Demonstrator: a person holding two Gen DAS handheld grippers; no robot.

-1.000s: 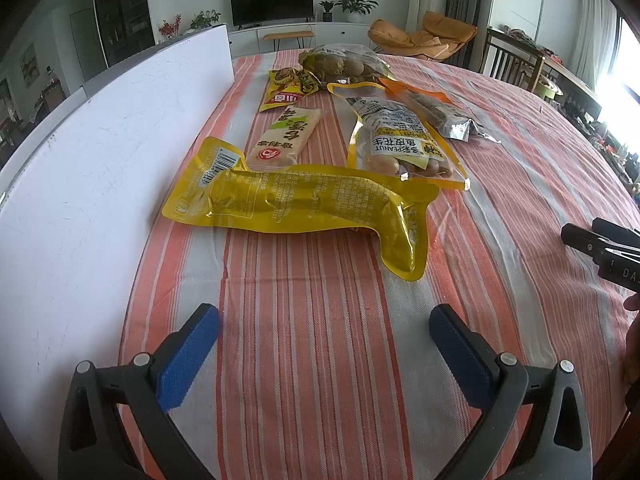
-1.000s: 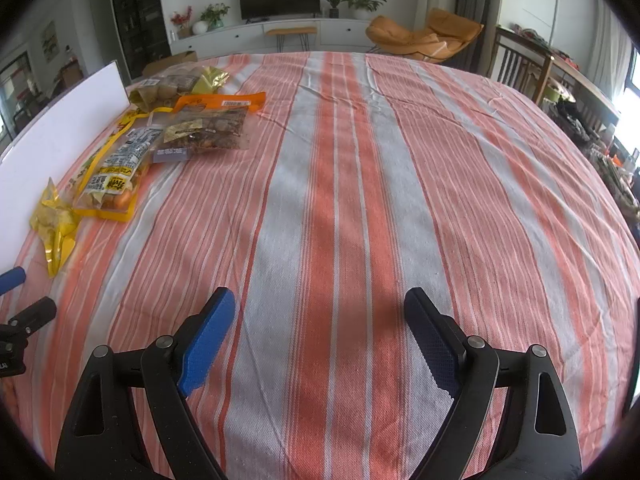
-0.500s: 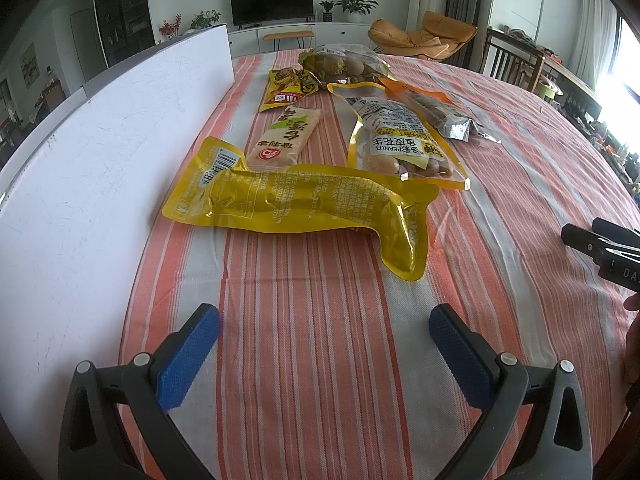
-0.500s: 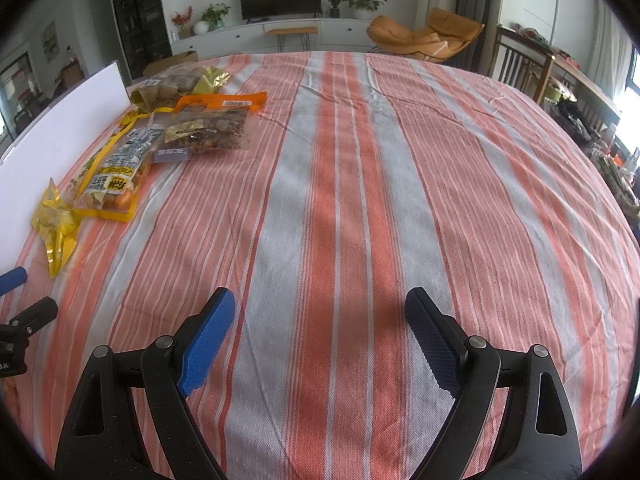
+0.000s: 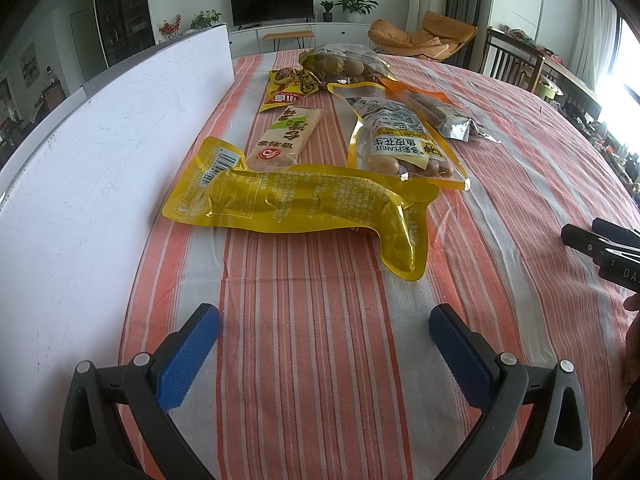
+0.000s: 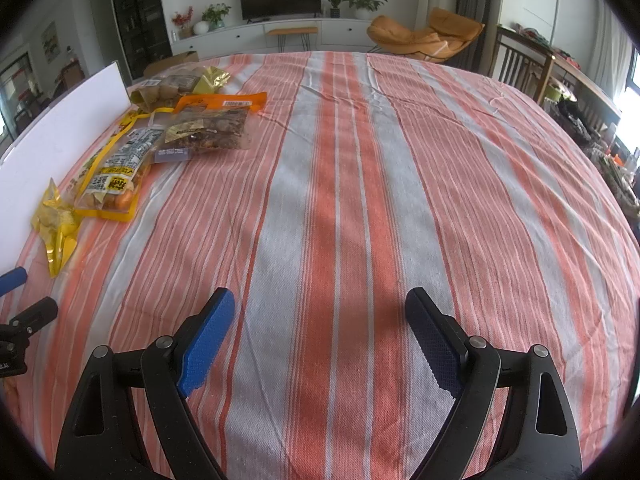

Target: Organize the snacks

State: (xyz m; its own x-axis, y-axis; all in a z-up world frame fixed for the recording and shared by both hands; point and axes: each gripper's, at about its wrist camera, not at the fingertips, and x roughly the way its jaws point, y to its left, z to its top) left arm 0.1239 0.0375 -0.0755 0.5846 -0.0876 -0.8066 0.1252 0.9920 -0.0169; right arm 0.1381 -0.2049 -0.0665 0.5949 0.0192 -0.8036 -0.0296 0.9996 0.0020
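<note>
Several snack packs lie in a group on the striped tablecloth (image 5: 320, 340). Nearest the left gripper (image 5: 324, 332) is a long yellow pouch (image 5: 296, 204); behind it lie a beige bar pack (image 5: 286, 138), a peanut bag (image 5: 400, 140), a small yellow pack (image 5: 286, 90), a clear bag of round snacks (image 5: 344, 64) and an orange-topped nut bag (image 5: 436, 112). The left gripper is open and empty, short of the yellow pouch. The right gripper (image 6: 320, 320) is open and empty over bare cloth; the snacks lie far to its left, with the peanut bag (image 6: 116, 176) and the nut bag (image 6: 208, 132) in view.
A white board (image 5: 88, 184) stands upright along the left side of the table, close to the snacks. The right gripper's tip (image 5: 600, 248) shows at the right edge of the left wrist view. Chairs (image 6: 516, 64) stand beyond the table's far right.
</note>
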